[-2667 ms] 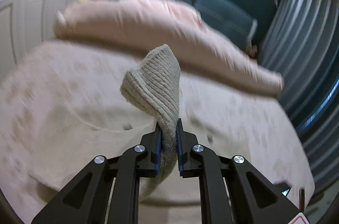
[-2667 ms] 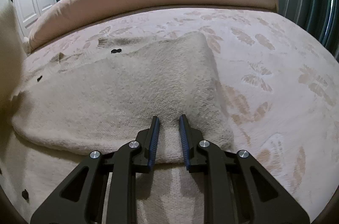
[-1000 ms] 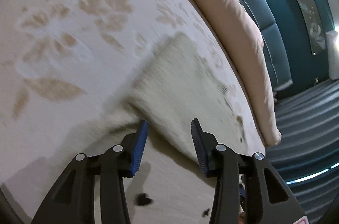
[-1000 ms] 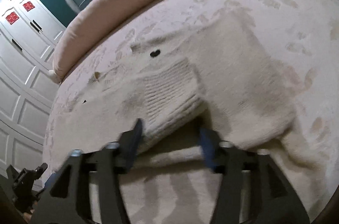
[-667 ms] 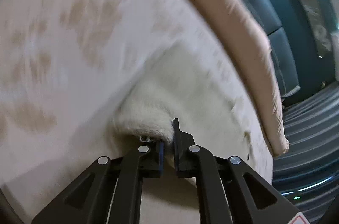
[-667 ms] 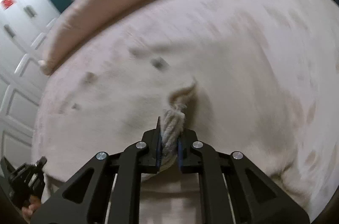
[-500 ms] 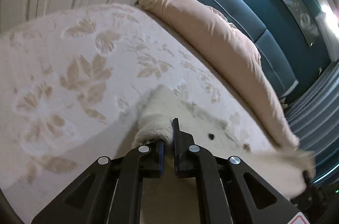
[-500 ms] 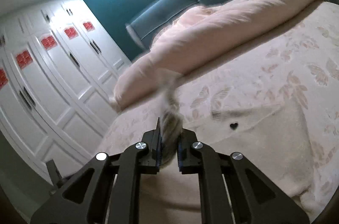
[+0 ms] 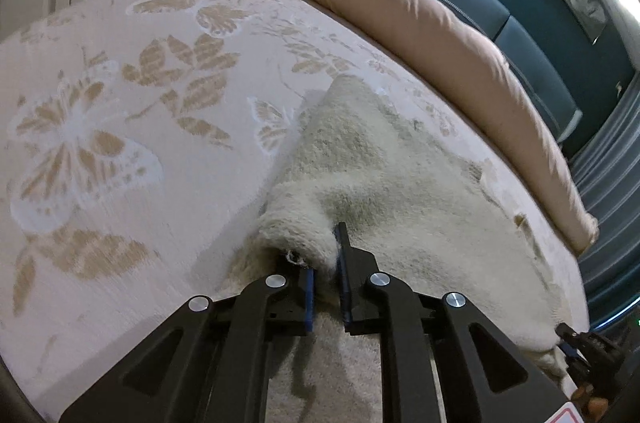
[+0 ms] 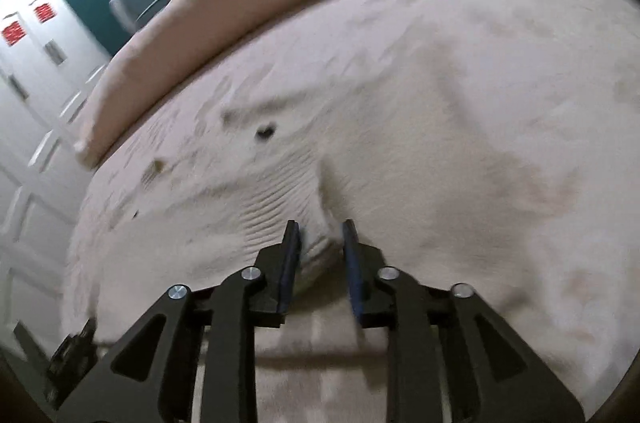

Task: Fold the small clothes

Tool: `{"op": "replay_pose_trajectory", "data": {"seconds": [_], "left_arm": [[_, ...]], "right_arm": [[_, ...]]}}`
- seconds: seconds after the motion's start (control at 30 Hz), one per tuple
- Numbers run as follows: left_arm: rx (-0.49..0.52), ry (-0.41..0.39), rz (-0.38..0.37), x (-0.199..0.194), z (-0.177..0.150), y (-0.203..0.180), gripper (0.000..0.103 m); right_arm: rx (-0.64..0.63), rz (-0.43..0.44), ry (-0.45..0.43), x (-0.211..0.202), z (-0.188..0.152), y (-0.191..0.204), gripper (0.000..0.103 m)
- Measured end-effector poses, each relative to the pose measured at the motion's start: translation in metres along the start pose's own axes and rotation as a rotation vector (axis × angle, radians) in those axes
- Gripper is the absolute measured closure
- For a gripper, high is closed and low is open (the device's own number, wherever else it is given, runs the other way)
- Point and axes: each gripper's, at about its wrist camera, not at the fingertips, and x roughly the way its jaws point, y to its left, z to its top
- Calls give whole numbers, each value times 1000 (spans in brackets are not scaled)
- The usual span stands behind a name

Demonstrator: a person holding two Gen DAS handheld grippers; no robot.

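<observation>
A bed (image 9: 100, 103) with a butterfly-patterned cover is spread ahead of both pairs of jaws, and a long pink duvet roll (image 9: 420, 23) is laid across its far side. A cream fuzzy garment (image 9: 400, 191) is laid on the bed, reaching forward and to the right of the left gripper (image 9: 326, 263). A bunched edge of it is seen between that gripper's jaws, which have just been opening slightly; whether the pads are pressed on the fabric cannot be told. In the blurred right wrist view, the ribbed hem (image 10: 276, 199) is seen just ahead of the right gripper (image 10: 320, 243). Its jaws have just been opening and are parted, with a fold of hem lying loosely between them.
</observation>
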Motion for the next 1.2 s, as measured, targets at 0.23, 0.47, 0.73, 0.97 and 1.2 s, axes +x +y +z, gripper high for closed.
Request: {"op": "replay_pose_trajectory", "data": {"seconds": [0.23,0.47,0.73,0.97,1.2], "left_arm": [[-42,-21,-61,-2,-3,7,90],[-47,-41,-91,-2,-5,10,90],[-33,-55,-96,-2,-10,10,90],[-19,-62,-97,-3,-12,8,90],[-7,-63,-84,-2,-12,6,90]], "right_arm": [[-343,228,25,10,9,142,61],[-660,348,184,83,-14,275,58],[-867,356,318,139,-47,331,55],[-828,424,149,114,-12,332,103],[-659,295,192,148,0,301,101]]}}
